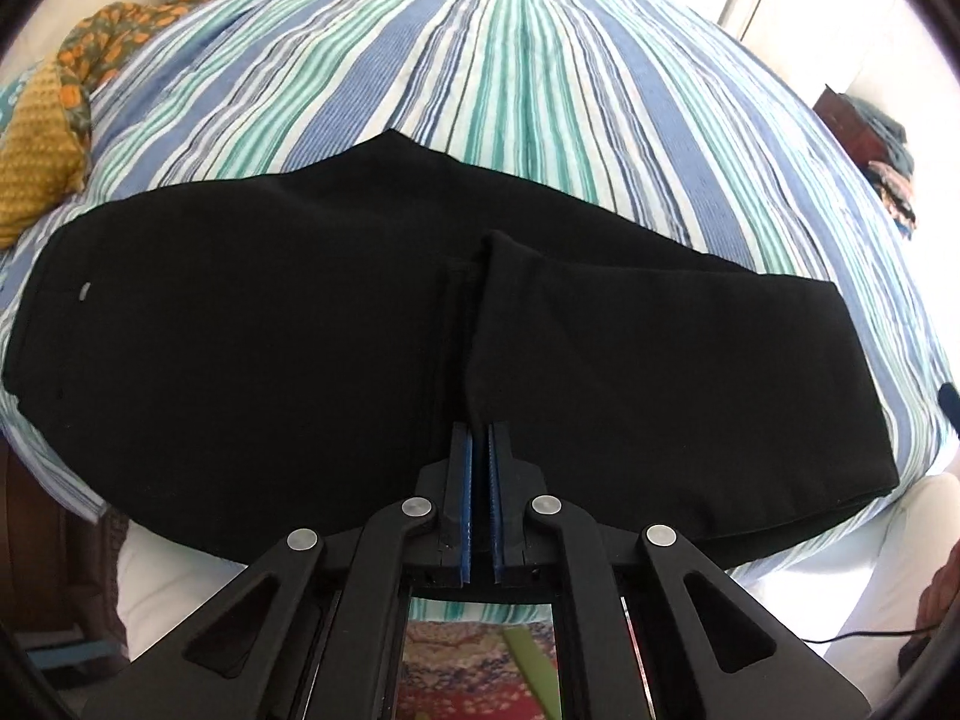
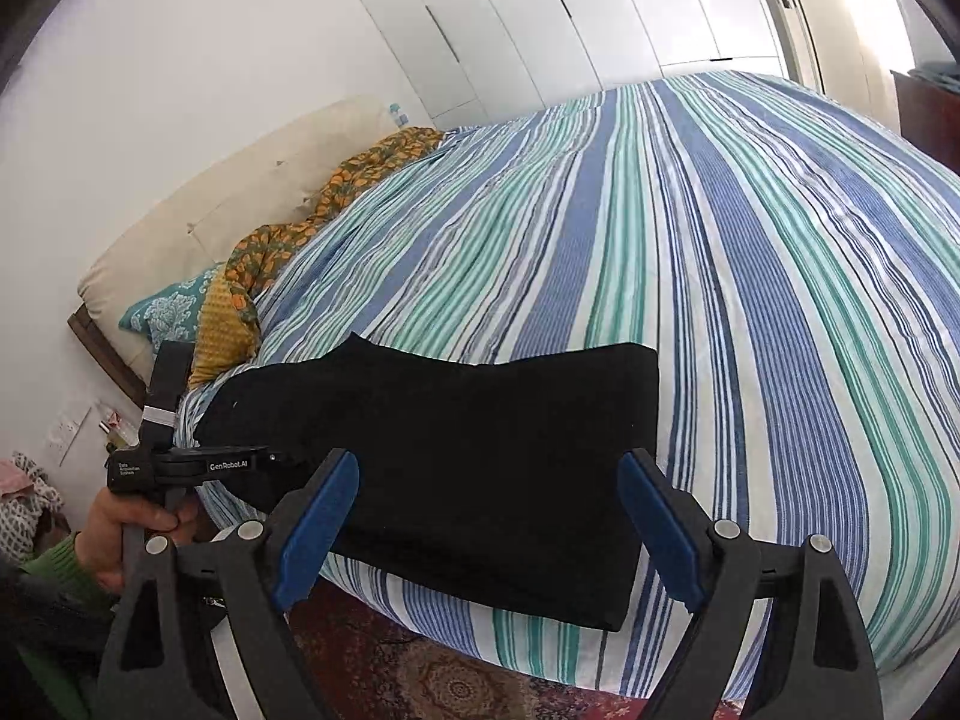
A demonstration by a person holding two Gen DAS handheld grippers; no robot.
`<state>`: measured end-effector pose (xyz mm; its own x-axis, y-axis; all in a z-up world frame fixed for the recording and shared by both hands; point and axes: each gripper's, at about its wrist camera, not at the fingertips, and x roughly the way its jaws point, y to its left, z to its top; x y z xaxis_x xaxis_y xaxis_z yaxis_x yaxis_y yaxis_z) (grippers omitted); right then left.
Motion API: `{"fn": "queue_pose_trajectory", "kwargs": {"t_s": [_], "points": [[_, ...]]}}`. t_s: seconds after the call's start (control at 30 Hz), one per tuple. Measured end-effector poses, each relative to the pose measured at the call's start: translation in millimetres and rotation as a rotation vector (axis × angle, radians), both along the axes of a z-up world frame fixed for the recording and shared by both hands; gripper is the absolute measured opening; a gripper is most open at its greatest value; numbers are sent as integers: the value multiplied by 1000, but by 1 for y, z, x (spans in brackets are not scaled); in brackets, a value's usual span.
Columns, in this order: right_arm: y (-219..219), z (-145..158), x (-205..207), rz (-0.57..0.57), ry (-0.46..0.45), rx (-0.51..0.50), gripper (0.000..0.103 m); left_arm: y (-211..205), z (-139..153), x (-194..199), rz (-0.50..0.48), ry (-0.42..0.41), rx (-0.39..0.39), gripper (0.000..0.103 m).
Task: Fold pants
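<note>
Looking along our left gripper (image 1: 480, 438), we see its blue ridged pads pressed nearly together, pinching a raised fold of the pants (image 1: 300, 360). That matte black cloth lies wide and mostly flat across the striped bedspread (image 1: 510, 60), near its front edge. From the right wrist, our right gripper (image 2: 486, 516) stands spread wide above the pants (image 2: 480, 462), gripping nothing; the folded cloth forms a blunt rectangle by the bedspread's (image 2: 720, 240) rounded edge.
</note>
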<state>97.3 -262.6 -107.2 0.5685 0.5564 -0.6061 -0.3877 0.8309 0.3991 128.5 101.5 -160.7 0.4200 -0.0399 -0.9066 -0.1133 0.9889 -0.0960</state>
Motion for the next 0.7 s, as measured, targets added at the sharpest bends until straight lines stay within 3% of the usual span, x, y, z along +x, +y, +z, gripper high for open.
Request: {"fn": "queue_pose_trajectory", "kwargs": {"t_s": [0.1,0.17,0.23,0.3,0.33,0.57,0.63,0.7], "points": [[22,12,7,63,-48,11,88,0,-5,-1,-5,0,8,3],[31,7,14,112,-27,19,88,-3,-7,-1,-14,-5,23,3],[35,-25,27,128,97,4,88,-1,-11,-4,-16,-2,7,4],[31,-78,37,91,319,-58,84,3,-14,-5,-6,4,-15,4],[26,-88,38,84,355,-35,83,3,-15,-6,-6,1,-15,4],[19,-17,79,61,252,90,82,5,-19,-8,-4,-2,-10,5],[20,-18,102,52,266,111,83,6,-19,-9,-3,-4,-19,5],[21,-42,126,26,336,75,83,6,-18,-9,-6,-7,-25,6]]}}
